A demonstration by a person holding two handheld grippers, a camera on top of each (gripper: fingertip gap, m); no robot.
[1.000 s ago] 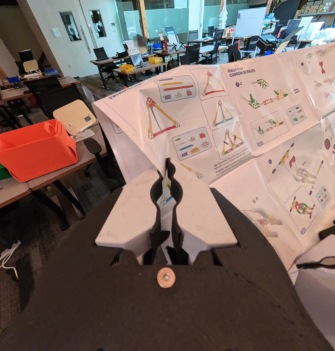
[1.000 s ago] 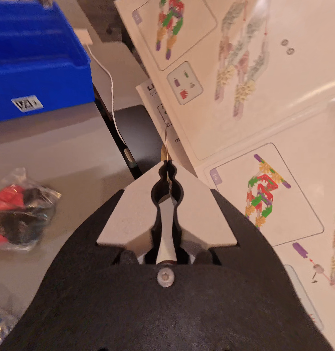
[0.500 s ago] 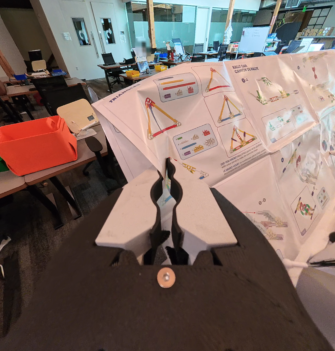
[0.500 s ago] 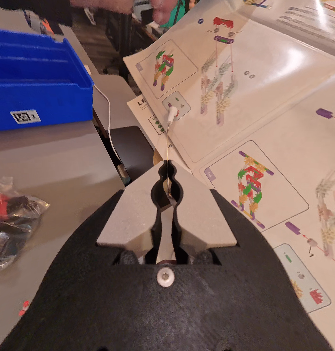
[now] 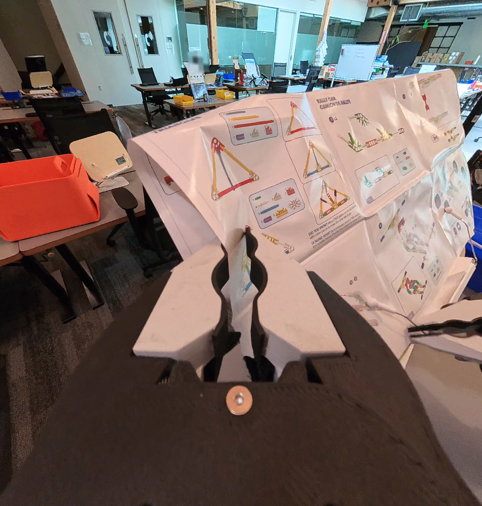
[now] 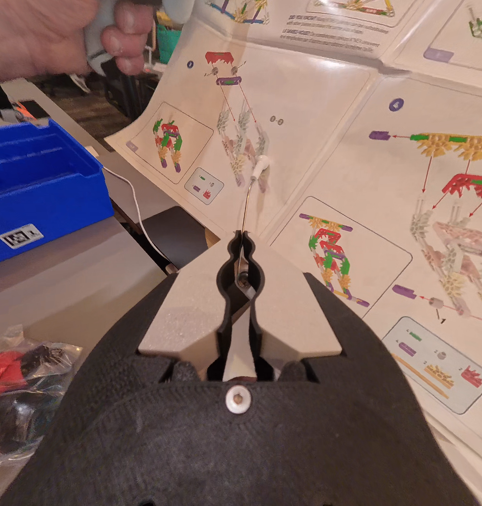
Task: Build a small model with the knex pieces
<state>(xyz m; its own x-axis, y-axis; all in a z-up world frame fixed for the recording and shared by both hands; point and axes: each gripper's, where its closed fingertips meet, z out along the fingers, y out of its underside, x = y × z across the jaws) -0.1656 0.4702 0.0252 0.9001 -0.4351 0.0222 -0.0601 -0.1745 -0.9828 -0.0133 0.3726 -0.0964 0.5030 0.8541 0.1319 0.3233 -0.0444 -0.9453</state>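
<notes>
Glossy white instruction sheet [image 5: 330,169], creased and printed with coloured build diagrams, stands upright in our left wrist view because the left gripper [image 5: 246,232] is pinched shut on its lower edge; in the right wrist view our right gripper [image 6: 241,232] is clamped on a wire page-holder arm [image 6: 246,202] whose white tip rests against the sheet [image 6: 302,109], beside a blue bin [image 6: 43,186].

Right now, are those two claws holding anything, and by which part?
Left claw pinches the big instruction sheet by its lower edge. Right claw is shut on the thin wire page-holder arm, near its base.
</notes>
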